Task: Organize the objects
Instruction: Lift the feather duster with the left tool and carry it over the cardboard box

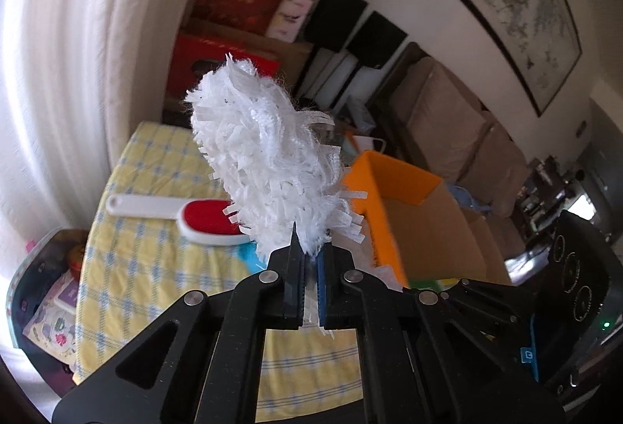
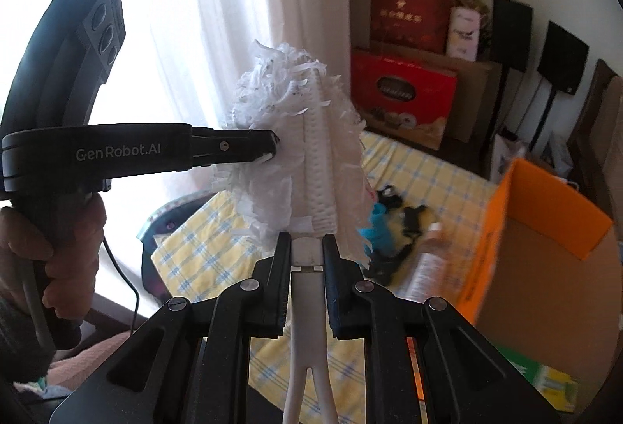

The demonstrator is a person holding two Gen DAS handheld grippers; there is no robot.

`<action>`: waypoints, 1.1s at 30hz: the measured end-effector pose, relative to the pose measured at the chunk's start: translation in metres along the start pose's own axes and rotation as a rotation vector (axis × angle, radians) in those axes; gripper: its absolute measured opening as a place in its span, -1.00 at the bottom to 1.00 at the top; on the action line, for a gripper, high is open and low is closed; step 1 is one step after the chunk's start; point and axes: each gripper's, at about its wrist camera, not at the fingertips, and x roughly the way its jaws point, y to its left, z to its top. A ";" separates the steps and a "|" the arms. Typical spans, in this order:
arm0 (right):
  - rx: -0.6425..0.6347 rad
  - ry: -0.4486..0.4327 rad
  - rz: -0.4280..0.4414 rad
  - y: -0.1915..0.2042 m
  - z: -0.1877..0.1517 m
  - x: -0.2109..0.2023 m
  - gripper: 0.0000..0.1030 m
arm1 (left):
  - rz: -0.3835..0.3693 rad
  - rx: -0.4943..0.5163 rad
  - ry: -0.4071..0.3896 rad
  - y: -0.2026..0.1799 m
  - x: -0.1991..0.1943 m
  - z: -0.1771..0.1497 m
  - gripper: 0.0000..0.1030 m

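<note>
Checked yellow bench below, white duster raised, handle clamped by right gripper, fringe pinched by left gripper

Right wrist view. My right claw clamps the white handle of the duster, whose fluffy head stands upright above the jaws. My left claw enters from the left and pinches the side of the head. Below lies the bench with its yellow checked cloth; a blue item and black items lie near the middle, and an orange box stands at its right edge.
</note>
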 end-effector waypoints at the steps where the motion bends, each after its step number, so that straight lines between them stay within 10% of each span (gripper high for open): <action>1: 0.003 -0.005 -0.006 -0.004 0.001 -0.005 -0.72 | -0.009 0.006 0.001 -0.007 0.001 0.003 -0.92; 33: 0.045 0.100 -0.273 -0.188 -0.041 -0.060 -0.71 | -0.153 0.134 0.203 -0.165 0.169 0.022 -0.92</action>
